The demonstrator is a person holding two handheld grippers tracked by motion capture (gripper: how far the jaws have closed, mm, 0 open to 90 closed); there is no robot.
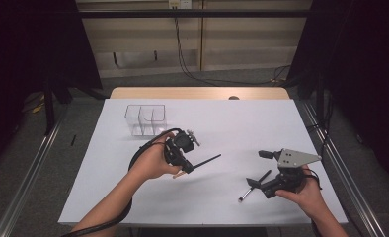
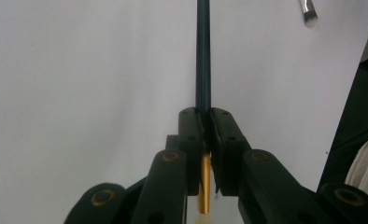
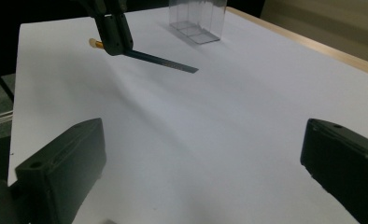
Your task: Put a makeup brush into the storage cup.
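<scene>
Left gripper view: the left gripper (image 2: 205,116) is clamped on a slim dark brush (image 2: 203,56), held near its gold ferrule with the long handle cantilevered over the white table (image 2: 79,70). Pivoting or slipping could be caused by so narrow a pinch. The right gripper (image 3: 201,158), jaws wide apart and empty, hovers near a second brush (image 1: 254,185); the clear organizer (image 1: 145,120) could be knocked.

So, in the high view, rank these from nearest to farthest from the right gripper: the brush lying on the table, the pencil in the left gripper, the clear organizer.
1. Brush: just left of the right gripper.
2. Pencil: mid-table, held by the left gripper.
3. Clear organizer: far left.
</scene>
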